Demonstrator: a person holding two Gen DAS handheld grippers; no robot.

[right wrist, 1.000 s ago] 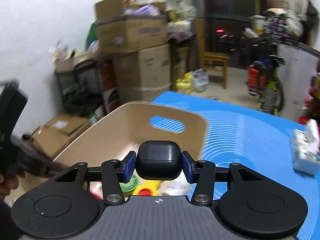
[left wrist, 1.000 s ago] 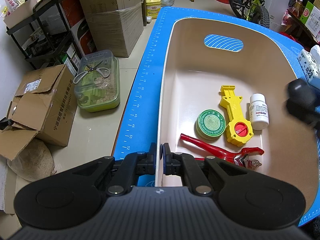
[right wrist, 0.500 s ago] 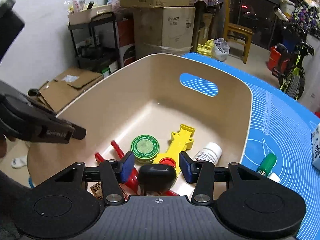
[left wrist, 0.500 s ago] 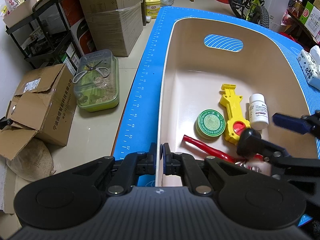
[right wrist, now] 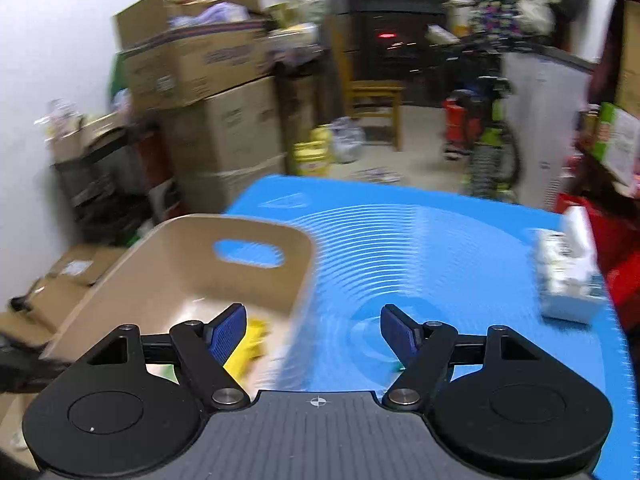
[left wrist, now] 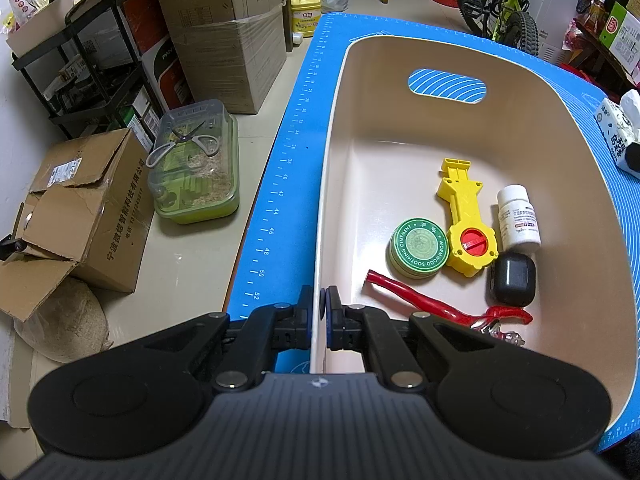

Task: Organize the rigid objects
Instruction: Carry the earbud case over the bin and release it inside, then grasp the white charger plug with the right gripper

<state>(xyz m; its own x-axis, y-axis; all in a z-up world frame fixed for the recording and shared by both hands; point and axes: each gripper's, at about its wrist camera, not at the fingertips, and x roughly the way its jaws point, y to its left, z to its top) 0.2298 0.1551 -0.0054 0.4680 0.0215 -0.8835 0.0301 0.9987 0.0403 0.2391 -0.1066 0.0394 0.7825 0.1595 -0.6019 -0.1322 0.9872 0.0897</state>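
A beige bin (left wrist: 580, 168) stands on the blue mat (left wrist: 296, 152). In it lie a black earbud case (left wrist: 511, 278), a white pill bottle (left wrist: 518, 218), a yellow tool with a red knob (left wrist: 464, 216), a green ointment tin (left wrist: 418, 248) and red pliers (left wrist: 432, 306). My left gripper (left wrist: 324, 312) is shut on the bin's near left rim. My right gripper (right wrist: 314, 330) is open and empty, raised above the bin's right edge (right wrist: 296, 280) and the mat (right wrist: 420, 248); that view is blurred.
A white tissue pack (left wrist: 618, 138) lies on the mat to the bin's right; it also shows in the right wrist view (right wrist: 568, 280). Cardboard boxes (left wrist: 80, 208), a plastic tub (left wrist: 196, 176) and a black shelf rack (left wrist: 80, 80) stand on the floor left of the table.
My right gripper carried the black earbud case into the bin, opened and let it go, then lifted away to the right. The case now lies beside the yellow tool. The left gripper has not moved.
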